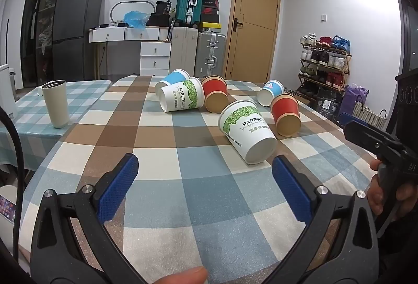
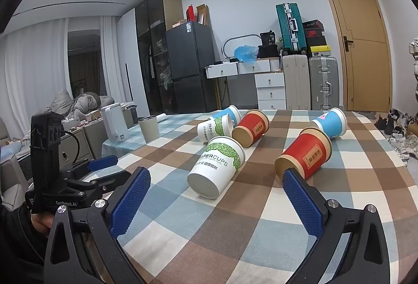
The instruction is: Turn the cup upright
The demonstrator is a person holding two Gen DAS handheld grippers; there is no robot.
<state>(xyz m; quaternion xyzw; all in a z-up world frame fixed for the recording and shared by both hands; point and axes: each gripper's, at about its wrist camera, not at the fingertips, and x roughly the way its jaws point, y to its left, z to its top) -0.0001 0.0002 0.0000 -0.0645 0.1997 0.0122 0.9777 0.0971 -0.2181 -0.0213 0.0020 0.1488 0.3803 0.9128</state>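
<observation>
While six paper cups lay on sides on table [image 1: 209, 192], none stood upright; task not begun. Nearest white cup [image 1: 247, 131] at 1 o'clock of left tongs [image 1: 205, 186], base toward camera. Left tongs spread wide, empty. Right tongs [image 2: 216, 201] likewise spread, empty, white cup at 12 o'clock.

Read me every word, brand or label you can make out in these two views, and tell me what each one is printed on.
"PAPERCUPS": near white-and-green paper cup; Chinese line beneath, blurred.
"PAPERCUPS": far white-and-green paper cup.
"GenRobot.AI": left gripper body.
"DAS": right gripper body, partly cut off.
Red cup label: Chinese characters, unreadable.
Fridge sticker: too small.
</observation>
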